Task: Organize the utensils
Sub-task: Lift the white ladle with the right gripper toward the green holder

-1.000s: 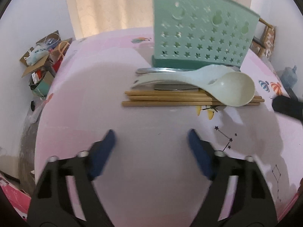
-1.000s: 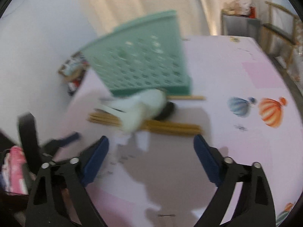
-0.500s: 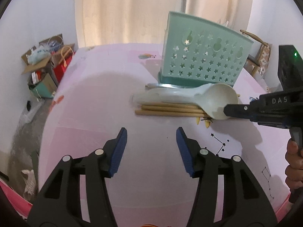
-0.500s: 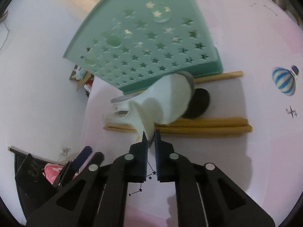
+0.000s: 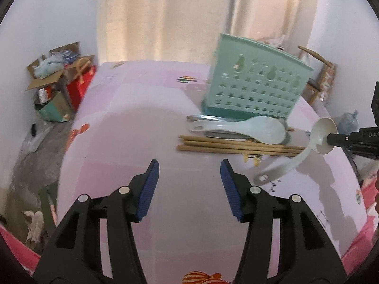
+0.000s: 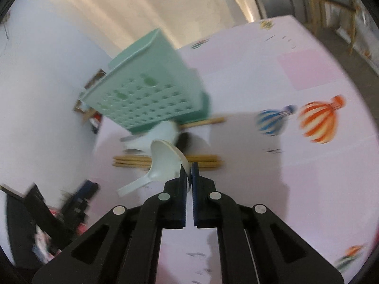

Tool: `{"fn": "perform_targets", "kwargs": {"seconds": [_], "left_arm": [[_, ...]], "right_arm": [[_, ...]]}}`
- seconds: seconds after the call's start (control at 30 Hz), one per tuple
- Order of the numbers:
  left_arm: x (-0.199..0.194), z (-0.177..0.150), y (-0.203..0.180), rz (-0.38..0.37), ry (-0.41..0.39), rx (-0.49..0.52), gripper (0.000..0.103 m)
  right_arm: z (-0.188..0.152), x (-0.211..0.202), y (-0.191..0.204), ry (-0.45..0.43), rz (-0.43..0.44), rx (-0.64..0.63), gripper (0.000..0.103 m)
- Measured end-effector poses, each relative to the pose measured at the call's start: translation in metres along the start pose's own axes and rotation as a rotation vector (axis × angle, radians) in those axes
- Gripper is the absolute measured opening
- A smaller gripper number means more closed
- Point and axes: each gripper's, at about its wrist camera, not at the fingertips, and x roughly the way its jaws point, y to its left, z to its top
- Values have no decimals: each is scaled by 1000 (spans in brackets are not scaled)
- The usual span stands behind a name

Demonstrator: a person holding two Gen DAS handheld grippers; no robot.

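white ladle (image 6: 165, 159) between right gripper (image 6: 188, 169) pads

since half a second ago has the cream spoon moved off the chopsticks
Yes. The cream spoon, pinched at its bowl rim by the right tongs, now hangs tilted to the right of the chopsticks, handle down.

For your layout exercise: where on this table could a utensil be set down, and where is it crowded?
Free: the pink cloth left of the chopsticks, and the stretch near the balloon prints. Crowded: the strip in front of the green holder, where the pale spoon and chopsticks lie.
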Motion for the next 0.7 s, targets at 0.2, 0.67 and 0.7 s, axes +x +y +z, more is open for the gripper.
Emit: {"fn": "perform_targets", "kwargs": {"seconds": [0.2, 0.67, 0.7], "left_arm": [[15, 12, -17, -56, 45, 93, 51], [46, 32, -20, -87, 102, 78, 51], [46, 31, -20, -90, 102, 74, 51]], "right_arm": [[-2, 3, -21, 49, -167, -135, 4], [22, 32, -50, 51, -182, -180, 4], [23, 31, -49, 44, -167, -173, 4]]}}
